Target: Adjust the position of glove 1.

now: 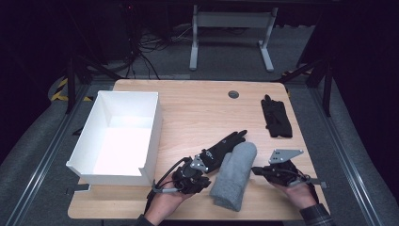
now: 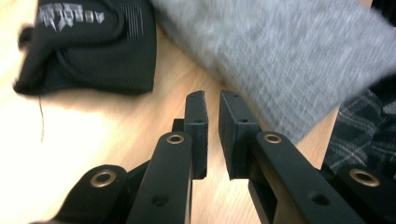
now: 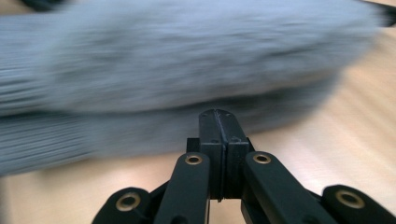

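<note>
A folded grey knitted cloth lies near the table's front edge, between my two grippers. A black glove with white lettering lies just behind it, partly under the cloth's far end. My left gripper rests at the cloth's left side. Its jaws stand nearly together with a thin slit and nothing between them, and the grey cloth is just beyond them. My right gripper is at the cloth's right side, its pads pressed together and empty, close to the blurred grey cloth.
A white open box stands on the left half of the wooden table. A second black glove lies at the back right. A round grommet sits near the back edge. A plaid sleeve shows by the front edge.
</note>
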Tool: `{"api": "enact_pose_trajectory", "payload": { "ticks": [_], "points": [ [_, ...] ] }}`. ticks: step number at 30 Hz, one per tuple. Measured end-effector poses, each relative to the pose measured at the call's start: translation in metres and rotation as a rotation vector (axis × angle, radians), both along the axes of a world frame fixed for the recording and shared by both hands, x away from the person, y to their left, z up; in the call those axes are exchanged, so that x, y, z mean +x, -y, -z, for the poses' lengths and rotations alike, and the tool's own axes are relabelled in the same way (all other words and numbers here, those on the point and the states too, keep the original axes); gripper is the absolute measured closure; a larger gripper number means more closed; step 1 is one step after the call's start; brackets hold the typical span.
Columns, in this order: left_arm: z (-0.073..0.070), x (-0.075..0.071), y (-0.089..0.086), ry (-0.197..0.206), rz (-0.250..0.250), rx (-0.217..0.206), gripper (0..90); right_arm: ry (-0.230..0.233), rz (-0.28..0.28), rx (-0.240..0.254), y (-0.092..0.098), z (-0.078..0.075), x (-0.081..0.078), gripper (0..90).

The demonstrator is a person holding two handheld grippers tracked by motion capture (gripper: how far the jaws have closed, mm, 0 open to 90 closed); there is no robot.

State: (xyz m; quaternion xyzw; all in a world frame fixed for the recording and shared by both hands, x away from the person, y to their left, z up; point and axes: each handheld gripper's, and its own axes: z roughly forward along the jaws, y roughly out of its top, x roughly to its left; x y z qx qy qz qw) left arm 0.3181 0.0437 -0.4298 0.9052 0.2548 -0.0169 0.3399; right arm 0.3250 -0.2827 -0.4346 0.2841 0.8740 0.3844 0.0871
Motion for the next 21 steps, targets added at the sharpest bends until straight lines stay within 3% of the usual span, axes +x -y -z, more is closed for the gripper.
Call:
{"api": "enact_pose_trajectory", "payload": {
  "ticks": [6, 12, 15, 18, 21],
  "points": [
    [0.005, -0.006, 0.007, -0.021, 0.032, 0.006, 82.0, -0.027, -0.122, 0.02, -0.016, -0.002, -0.036, 90.0],
    [0.005, -0.006, 0.01, -0.032, 0.04, -0.009, 82.0, -0.041, -0.219, 0.029, -0.038, 0.0, -0.047, 90.0],
    [0.005, -0.006, 0.012, -0.038, 0.051, -0.025, 82.6, -0.037, -0.228, 0.029, -0.042, -0.001, -0.047, 90.0],
    [0.001, -0.008, 0.016, -0.047, 0.074, -0.058, 82.6, -0.036, -0.215, 0.06, -0.034, -0.004, -0.047, 90.0],
    [0.0, -0.01, 0.021, -0.044, 0.091, -0.065, 82.6, -0.032, -0.206, 0.063, -0.028, -0.006, -0.048, 90.0]
  ]
}}
